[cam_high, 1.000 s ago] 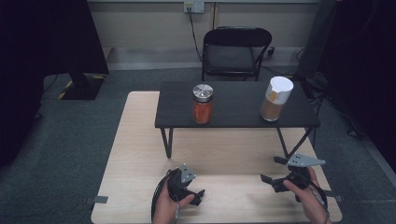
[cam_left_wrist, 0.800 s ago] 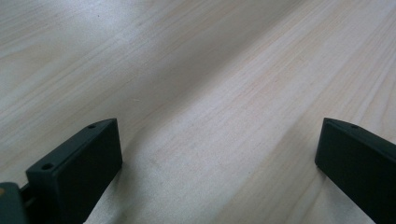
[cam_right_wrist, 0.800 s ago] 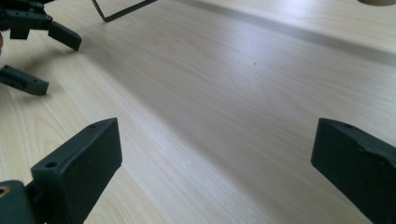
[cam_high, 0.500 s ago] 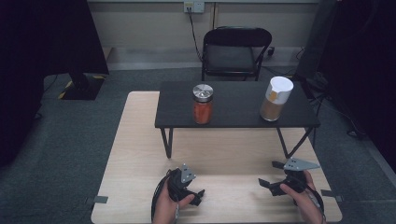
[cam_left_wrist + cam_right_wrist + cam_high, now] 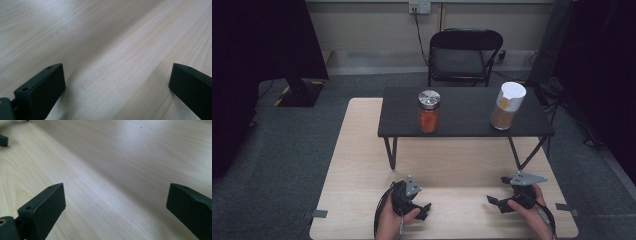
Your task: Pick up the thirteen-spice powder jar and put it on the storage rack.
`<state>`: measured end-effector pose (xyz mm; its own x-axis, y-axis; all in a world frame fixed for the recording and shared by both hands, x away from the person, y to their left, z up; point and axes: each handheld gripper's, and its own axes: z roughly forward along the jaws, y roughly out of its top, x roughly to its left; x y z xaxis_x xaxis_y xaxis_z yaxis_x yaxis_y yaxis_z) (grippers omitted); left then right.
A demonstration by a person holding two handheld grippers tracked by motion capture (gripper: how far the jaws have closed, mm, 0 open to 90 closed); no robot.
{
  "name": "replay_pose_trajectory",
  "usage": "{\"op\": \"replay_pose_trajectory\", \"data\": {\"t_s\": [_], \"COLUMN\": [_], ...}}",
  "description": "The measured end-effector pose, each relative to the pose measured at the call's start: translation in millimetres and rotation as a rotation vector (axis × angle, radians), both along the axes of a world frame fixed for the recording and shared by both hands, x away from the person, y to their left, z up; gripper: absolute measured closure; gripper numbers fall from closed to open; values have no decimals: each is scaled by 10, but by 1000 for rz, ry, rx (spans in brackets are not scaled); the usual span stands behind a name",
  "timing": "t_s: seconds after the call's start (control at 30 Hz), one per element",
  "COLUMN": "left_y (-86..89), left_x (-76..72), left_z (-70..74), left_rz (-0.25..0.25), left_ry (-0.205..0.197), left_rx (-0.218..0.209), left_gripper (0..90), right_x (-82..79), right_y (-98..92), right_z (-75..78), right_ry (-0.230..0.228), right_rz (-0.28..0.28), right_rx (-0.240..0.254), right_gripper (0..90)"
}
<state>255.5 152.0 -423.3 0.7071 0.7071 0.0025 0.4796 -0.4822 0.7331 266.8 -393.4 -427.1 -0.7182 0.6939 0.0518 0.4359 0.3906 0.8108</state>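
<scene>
Pale wood lies under the left gripper (image 5: 424, 209), jaws apart and empty; the red jar (image 5: 429, 111) stands upright ahead on the black table (image 5: 462, 120), nearer it than the right gripper (image 5: 493, 202), also spread empty.

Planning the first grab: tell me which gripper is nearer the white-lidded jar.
Right. The right gripper sits almost straight below the white-lidded jar; the left gripper lies farther off, to its left.

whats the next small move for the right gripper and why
Probably lift the right gripper off the wooden table and start it toward the white-lidded jar on the small black table. Its jaws stand wide open with nothing between them, and that jar is the nearer one.
</scene>
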Motion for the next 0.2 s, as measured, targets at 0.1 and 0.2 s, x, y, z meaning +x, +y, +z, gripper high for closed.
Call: {"op": "replay_pose_trajectory", "data": {"t_s": [0.1, 0.2], "left_y": [0, 0], "left_x": [0, 0], "left_z": [0, 0], "left_rz": [0, 0], "left_ry": [0, 0], "left_rx": [0, 0], "left_gripper": [0, 0], "right_x": [9, 30], "right_y": [64, 140], "right_z": [41, 75], "right_ry": [16, 25], "right_rz": [-6, 5], "right_rx": [-46, -95], "right_gripper": [14, 17]}}
